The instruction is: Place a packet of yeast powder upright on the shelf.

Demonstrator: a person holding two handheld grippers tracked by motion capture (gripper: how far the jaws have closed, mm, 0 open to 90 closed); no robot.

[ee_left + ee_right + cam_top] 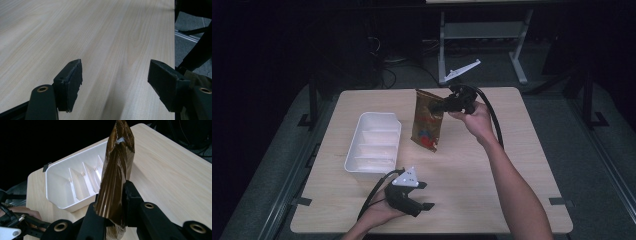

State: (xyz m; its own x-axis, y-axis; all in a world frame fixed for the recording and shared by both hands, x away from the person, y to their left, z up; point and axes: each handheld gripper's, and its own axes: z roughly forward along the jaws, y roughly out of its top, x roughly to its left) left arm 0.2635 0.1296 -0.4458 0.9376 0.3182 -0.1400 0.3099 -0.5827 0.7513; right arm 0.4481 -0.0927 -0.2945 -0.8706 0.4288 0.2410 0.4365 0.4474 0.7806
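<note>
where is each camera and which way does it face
High view: above the person's side, facing forward and down on the table; both forearms, left gripper, right gripper clamping the brown pouch.
Left gripper view: rides the left gripper, looking along open fingers across bare tabletop.
Right gripper view: rides the right gripper, looking past the pouch toward the white divided bin.
Shared: high and right gripper views both show pouch and bin.

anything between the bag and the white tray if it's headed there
Nothing visible does. The right gripper holds the brown bag up in the air just right of the white tray, whose compartments look empty.
</note>
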